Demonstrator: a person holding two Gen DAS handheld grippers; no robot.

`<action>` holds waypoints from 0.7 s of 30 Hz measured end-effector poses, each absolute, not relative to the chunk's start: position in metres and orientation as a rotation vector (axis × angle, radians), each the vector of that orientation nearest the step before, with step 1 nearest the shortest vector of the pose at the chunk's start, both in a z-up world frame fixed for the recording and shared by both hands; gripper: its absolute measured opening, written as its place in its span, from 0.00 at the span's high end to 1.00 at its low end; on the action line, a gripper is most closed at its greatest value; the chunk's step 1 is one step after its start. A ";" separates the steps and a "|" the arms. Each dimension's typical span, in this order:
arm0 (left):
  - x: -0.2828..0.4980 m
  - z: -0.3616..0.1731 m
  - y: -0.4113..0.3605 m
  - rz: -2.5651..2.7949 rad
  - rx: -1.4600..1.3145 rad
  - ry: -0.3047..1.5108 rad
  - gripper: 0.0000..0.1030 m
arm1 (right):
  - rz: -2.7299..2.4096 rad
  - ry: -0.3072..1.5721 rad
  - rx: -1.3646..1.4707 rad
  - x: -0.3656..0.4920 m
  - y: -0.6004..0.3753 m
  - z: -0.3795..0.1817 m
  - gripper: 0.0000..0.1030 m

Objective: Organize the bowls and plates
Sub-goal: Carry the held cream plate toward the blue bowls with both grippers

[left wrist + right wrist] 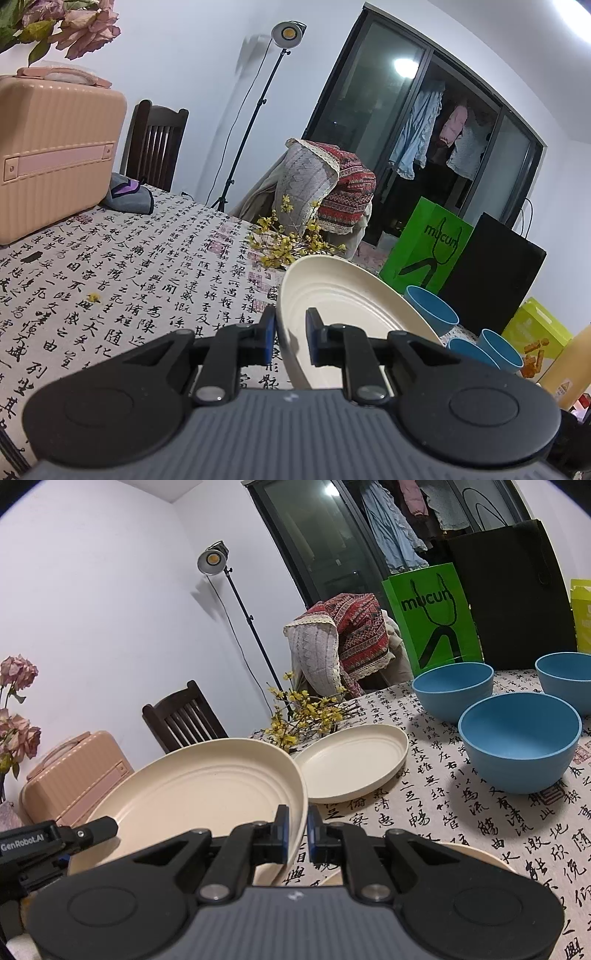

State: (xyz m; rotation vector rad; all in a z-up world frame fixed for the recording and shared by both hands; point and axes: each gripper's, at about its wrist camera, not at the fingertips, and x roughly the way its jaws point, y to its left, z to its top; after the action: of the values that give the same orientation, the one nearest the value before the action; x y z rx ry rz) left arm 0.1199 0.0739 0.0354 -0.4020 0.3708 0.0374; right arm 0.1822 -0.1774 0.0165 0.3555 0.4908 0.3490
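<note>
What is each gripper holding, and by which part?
Both grip one cream plate by its rim: the right gripper at the near edge, the left gripper at the opposite edge.

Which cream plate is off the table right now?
The lifted plate, pinched between the left gripper and the right gripper; the other plate lies flat by the yellow flowers.

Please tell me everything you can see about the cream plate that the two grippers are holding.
The held plate is round, cream and matte, perhaps plastic, with a raised rim and ridged rings inside. It is empty, lifted off the table and tilted. The right gripper is shut on its near rim, and the left gripper clamps the opposite rim. It hangs partly over another cream plate lying flat on the printed tablecloth; whether they touch is unclear.
</note>
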 end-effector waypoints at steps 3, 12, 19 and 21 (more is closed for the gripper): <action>0.120 0.035 0.074 0.037 -0.401 0.372 0.83 | 0.349 0.491 0.356 0.182 -0.177 0.016 0.91; 0.118 0.037 0.068 0.027 -0.391 0.370 0.83 | 0.343 0.492 0.362 0.181 -0.183 0.015 0.91; 0.118 0.037 0.064 0.022 -0.389 0.374 0.83 | 0.337 0.492 0.362 0.177 -0.186 0.015 0.91; 0.118 0.036 0.062 0.019 -0.387 0.375 0.83 | 0.336 0.495 0.365 0.177 -0.187 0.014 0.91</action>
State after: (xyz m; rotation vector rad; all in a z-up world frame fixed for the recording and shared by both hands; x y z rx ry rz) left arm 0.1181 0.0622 0.0364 -0.3874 0.3748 0.0191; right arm 0.1765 -0.1875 0.0145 0.3647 0.4946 0.3360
